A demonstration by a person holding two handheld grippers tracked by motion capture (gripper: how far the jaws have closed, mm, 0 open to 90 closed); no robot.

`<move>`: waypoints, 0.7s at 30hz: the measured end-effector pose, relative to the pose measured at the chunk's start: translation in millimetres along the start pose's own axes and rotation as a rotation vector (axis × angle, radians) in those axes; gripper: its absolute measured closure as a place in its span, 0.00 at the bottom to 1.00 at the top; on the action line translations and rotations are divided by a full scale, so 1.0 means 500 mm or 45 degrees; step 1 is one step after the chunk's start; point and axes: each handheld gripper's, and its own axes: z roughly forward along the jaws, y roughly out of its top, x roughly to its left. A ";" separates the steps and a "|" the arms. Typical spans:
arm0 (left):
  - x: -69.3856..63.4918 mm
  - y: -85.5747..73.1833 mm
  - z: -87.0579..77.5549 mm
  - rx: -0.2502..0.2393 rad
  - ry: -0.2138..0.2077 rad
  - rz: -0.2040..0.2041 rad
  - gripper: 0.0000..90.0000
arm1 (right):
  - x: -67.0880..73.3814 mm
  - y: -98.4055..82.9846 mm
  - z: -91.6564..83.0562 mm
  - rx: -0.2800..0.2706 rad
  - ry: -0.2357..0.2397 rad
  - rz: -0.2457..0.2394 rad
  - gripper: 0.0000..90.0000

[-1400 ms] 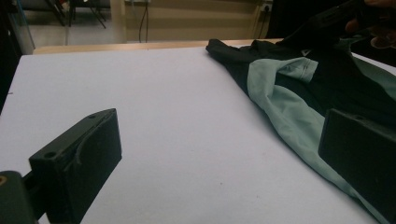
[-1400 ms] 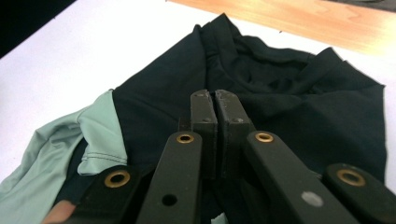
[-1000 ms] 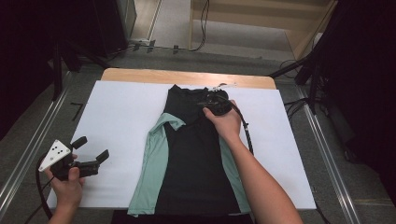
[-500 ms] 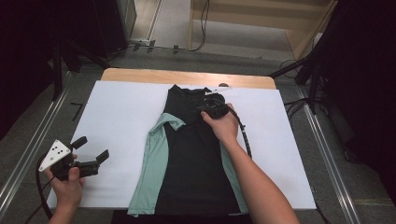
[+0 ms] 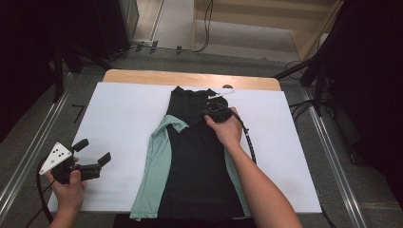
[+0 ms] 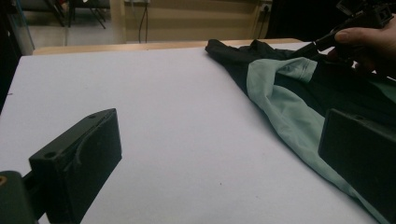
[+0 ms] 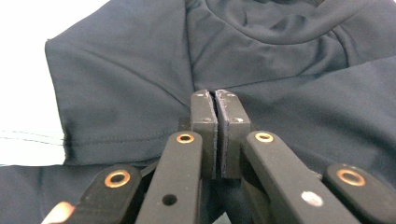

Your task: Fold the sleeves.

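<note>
Your tabletop (image 5: 119, 118) carries a white sheet, and on it lies the black shirt with mint-green side panels (image 5: 190, 161), collar at the far end, hem hanging off the near edge. It is partly folded lengthwise, with the left sleeve (image 5: 173, 124) turned in over the body.

Your right hand-held gripper (image 5: 215, 114) sits on the upper chest of the shirt, just below the collar. In the right gripper view its jaws are pressed together (image 7: 217, 116) with no gap to speak of; they rest on the dark fabric, but whether a pinch of cloth is caught between them is hard to tell, since the tips bury into the folds.

Your left hand-held gripper (image 5: 90, 156) is well apart from the shirt, low over the white sheet near the left edge, jaws wide open and holding nothing (image 6: 224, 154).

Watch for this: if you drag with only 1 layer pinched, or none, the top layer could slide and the turned-in sleeve could spill back out. With the hem overhanging, a pull toward you could let the whole garment slip off the tabletop.

The hem is cut off at the bottom of the high view, and your right forearm (image 5: 256, 185) covers the right side panel, so that fold stays unreadable.
</note>
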 end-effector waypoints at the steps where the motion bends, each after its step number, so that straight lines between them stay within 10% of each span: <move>1: 0.000 0.000 0.000 0.001 0.000 0.001 0.00 | 0.000 -0.001 0.001 0.002 -0.001 0.003 0.95; 21: -0.001 0.000 0.001 0.002 0.003 0.001 0.00 | -0.005 0.000 -0.010 -0.049 0.043 0.012 0.89</move>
